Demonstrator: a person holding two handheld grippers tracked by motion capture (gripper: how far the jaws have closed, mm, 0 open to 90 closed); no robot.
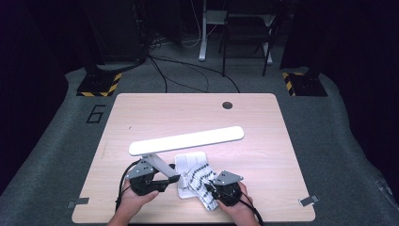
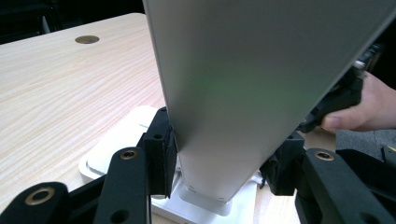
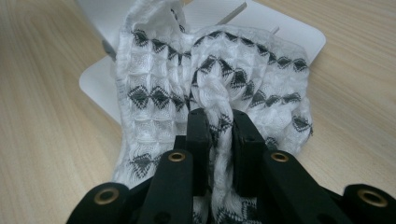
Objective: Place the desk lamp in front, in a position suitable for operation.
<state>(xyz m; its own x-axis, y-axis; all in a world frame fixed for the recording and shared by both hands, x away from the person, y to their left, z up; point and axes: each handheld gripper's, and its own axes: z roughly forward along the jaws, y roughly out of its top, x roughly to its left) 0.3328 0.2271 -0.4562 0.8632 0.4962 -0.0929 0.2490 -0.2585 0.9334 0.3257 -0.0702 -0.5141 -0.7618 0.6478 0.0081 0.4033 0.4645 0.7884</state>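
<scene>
**Q:** Where the lamp stands at lower centre of the high view, what do your left tongs [image 1: 160, 184] hold?

**A:** Your left tongs are clamped on the lamp arm [image 2: 243, 107], low down near its foot. In the left gripper view the two black pads press the silver arm from either side, just above the white lamp base [image 2: 116, 144]. The arm rises tilted toward the upper left of the high view and carries the long white lamp head [image 1: 187, 140], which lies across the middle of the frame.

**Q:** And your right tongs [image 1: 212, 188]?

**A:** Your right tongs are closed on a fold of the cloth [image 3: 210, 88], a white waffle-weave piece with dark diamond bands. In the right gripper view the fold is pinched between the two jaws at lower centre.

**Q:** Where does the cloth lie?

**A:** It is draped over the right part of the lamp base and spills onto the table [image 1: 141, 113] toward the lower right. In the high view it sits just right of the lamp arm, between your two hands, near the bottom edge of the table.
</scene>
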